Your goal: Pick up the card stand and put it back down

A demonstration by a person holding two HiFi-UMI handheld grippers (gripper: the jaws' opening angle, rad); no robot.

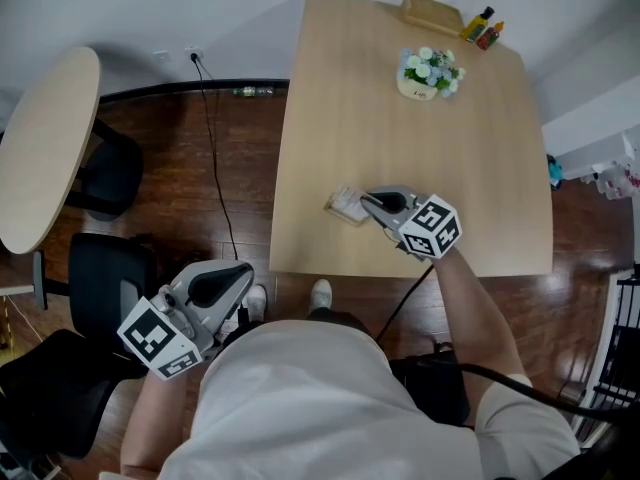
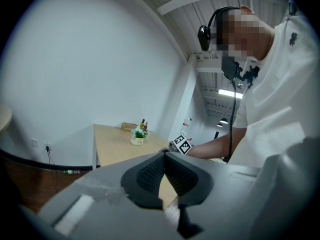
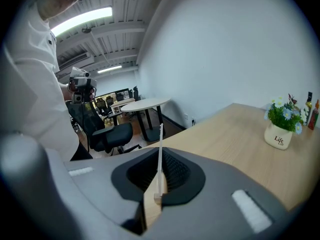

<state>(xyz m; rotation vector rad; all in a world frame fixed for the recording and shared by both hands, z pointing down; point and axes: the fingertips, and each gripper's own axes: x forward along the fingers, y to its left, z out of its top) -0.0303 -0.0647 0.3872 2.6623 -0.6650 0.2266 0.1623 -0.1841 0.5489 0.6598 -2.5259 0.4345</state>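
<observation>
Card stand point(image 1: 347, 205) on wooden table point(image 1: 400, 148), about 7 o'clock from tabletop centre, close to near edge. Thin upright panel on small wood base, seen edge-on in right gripper view point(image 3: 160, 159). Right gripper point(image 1: 375, 206) reaching in from 4 o'clock, pads pressed onto panel from both sides, pinching it just above base. Firm-looking grip, panel upright, no visible tilt.

Left gripper point(image 1: 238, 276) off table at 8 o'clock of head view, down by person's waist, over dark floor. Pads pressed together in left gripper view point(image 2: 165, 171), nothing between them. No part in task right now.

Flower pot point(image 1: 430, 73) at 1 o'clock on table, two small bottles point(image 1: 482, 26) at far corner, both well apart from stand.

Progress, judged: reach and grasp done. Cannot tell if base has left tabletop; looks at table level from head view. Left to do: lift clear, lower back, set base flat, release. Risk: thin panel slipping or twisting in pads on set-down.
</observation>
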